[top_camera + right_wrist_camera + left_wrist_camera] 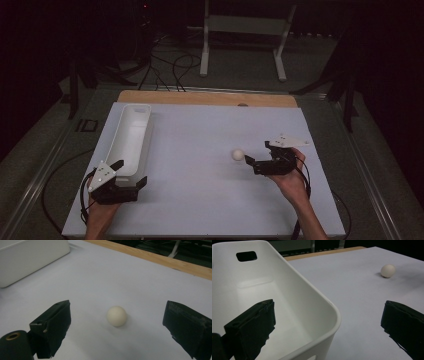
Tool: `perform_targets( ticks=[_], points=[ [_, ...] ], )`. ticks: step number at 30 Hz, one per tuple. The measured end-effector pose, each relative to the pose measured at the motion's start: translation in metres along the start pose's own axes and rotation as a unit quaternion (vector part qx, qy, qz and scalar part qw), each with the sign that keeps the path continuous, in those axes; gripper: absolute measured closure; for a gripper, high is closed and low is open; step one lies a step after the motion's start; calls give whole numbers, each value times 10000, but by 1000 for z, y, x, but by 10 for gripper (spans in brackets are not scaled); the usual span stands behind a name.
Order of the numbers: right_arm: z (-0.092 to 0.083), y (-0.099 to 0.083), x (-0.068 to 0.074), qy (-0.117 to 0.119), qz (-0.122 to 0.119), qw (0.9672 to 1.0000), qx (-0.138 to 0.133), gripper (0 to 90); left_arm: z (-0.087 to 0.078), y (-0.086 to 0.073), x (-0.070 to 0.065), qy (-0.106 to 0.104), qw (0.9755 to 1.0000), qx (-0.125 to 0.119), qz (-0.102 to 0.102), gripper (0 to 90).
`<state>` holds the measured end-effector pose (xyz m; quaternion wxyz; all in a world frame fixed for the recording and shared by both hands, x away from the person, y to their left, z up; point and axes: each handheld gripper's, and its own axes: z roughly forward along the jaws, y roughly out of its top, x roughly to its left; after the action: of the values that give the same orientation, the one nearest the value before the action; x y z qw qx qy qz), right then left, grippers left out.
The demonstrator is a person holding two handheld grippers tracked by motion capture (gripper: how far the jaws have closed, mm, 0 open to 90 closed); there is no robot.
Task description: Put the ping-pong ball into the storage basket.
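A small cream ball lies on the white tabletop, right of centre. My right gripper is just right of it, open and pointing at it. In the right gripper view the ball sits on the table between and slightly beyond the two black jaws of the right gripper, untouched. A long white bin stands empty along the table's left side. My left gripper is open at its near end. In the left gripper view the left gripper straddles the bin's near wall, one jaw inside and one outside. The ball shows far off.
A wooden strip runs along the table's far edge. Beyond it on the dark floor stand a white metal frame and loose black cables. The person's hands enter from the bottom edge.
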<state>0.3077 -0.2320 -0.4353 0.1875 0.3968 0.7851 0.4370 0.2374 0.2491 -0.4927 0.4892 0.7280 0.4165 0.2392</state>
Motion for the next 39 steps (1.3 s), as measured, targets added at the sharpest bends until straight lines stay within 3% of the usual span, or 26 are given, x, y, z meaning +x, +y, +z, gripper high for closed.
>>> perform_targets(
  ticks=[21,39],
  points=[
    [14,22,-4,-46,-238,9981,568,78,0,0,1,-11,10000,-10,-15,1],
    [28,33,-8,-55,-366,9957,853,79,0,0,1,2,10000,7,-11,1]
  ],
)
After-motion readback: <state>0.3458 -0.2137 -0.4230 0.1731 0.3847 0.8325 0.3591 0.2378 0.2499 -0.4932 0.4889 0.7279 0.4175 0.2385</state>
